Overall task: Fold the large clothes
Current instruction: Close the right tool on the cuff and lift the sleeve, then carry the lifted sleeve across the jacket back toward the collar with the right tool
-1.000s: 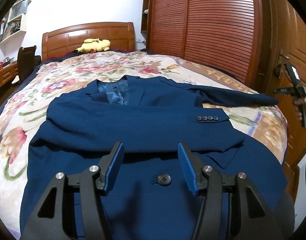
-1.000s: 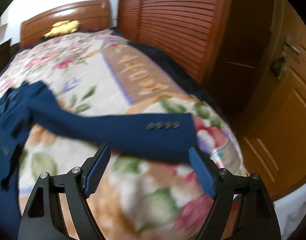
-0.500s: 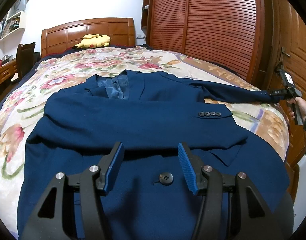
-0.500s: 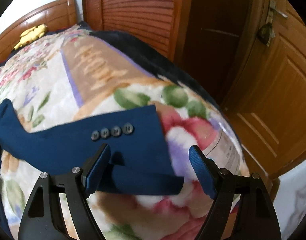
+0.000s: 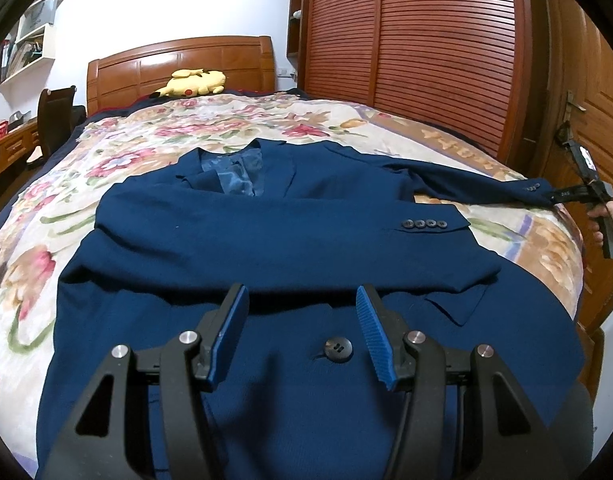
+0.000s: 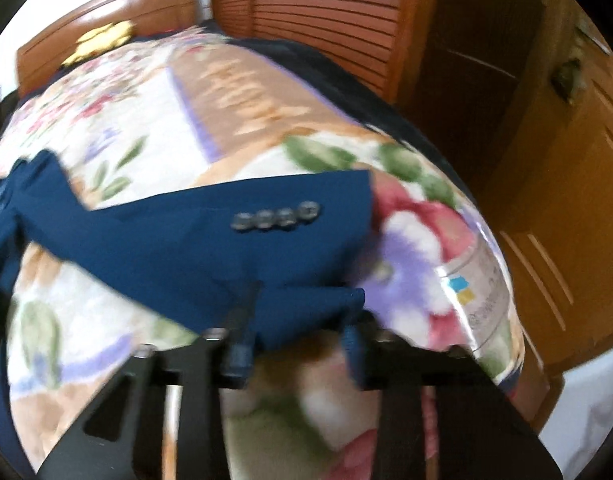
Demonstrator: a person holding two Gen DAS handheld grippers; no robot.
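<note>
1. Left wrist view: my left gripper [image 5: 302,332] sits at the bottom centre of the frame, its blue pads spread with nothing between them, above the front of the navy jacket [image 5: 266,248].
2. The jacket lies flat on the floral bedspread [image 5: 118,152], collar toward the headboard [image 5: 178,68] at upper left. One sleeve is folded across the chest, its cuff buttons right of centre.
3. The other sleeve [image 5: 478,184] stretches out to the right edge of the frame, where the right gripper [image 5: 556,197] meets its cuff; a hand [image 5: 606,220] holds that tool.
4. A yellow plush toy [image 5: 194,82] rests by the headboard, and a slatted wardrobe [image 5: 418,52] fills the upper right.
5. Right wrist view, blurred: my right gripper [image 6: 298,336] is at bottom centre, its jaws closing, with the lower edge of the sleeve [image 6: 210,240] cuff between the pads.
6. I cannot tell through the blur whether the pads already press the cloth. The cuff's four buttons [image 6: 276,216] show at mid-frame, above the pads.
</note>
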